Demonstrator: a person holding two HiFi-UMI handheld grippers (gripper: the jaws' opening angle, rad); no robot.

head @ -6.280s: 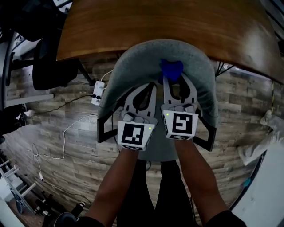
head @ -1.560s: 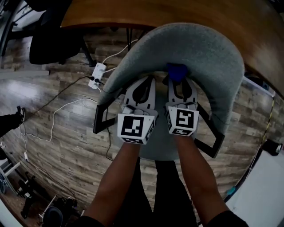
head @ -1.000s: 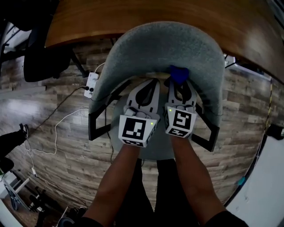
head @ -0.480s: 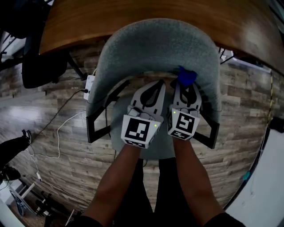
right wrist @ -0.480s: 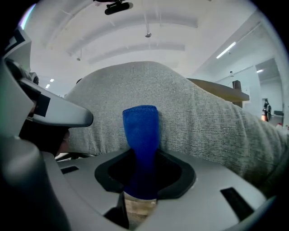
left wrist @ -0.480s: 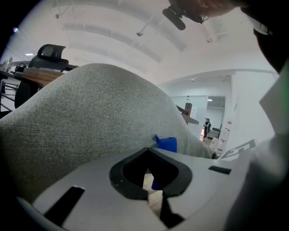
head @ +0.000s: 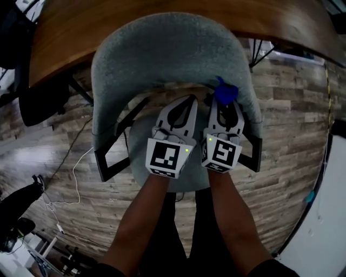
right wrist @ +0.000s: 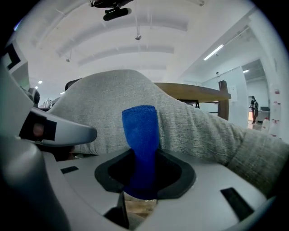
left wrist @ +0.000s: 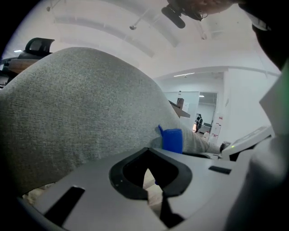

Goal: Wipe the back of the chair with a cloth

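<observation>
The grey fabric chair back (head: pixel 167 54) curves in front of me; it fills the left gripper view (left wrist: pixel 72 108) and the right gripper view (right wrist: pixel 194 122). My right gripper (head: pixel 223 101) is shut on a blue cloth (head: pixel 225 93), which sticks up from its jaws (right wrist: pixel 141 144) and presses against the inner right side of the chair back. The left gripper (head: pixel 185 103) sits just left of it, jaws together with nothing between them, close to the backrest. From the left gripper view the cloth (left wrist: pixel 171 139) shows at the right.
A brown wooden table (head: pixel 162 16) lies beyond the chair. The chair's black armrests (head: pixel 111 157) flank both grippers. A cable (head: pixel 70 178) trails on the wood floor at the left, near a black office chair (head: pixel 40 103).
The view has shifted, so the chair sits further left in the frame. The right gripper with the cloth stays at the right inner part of the backrest; the left gripper stays beside it.
</observation>
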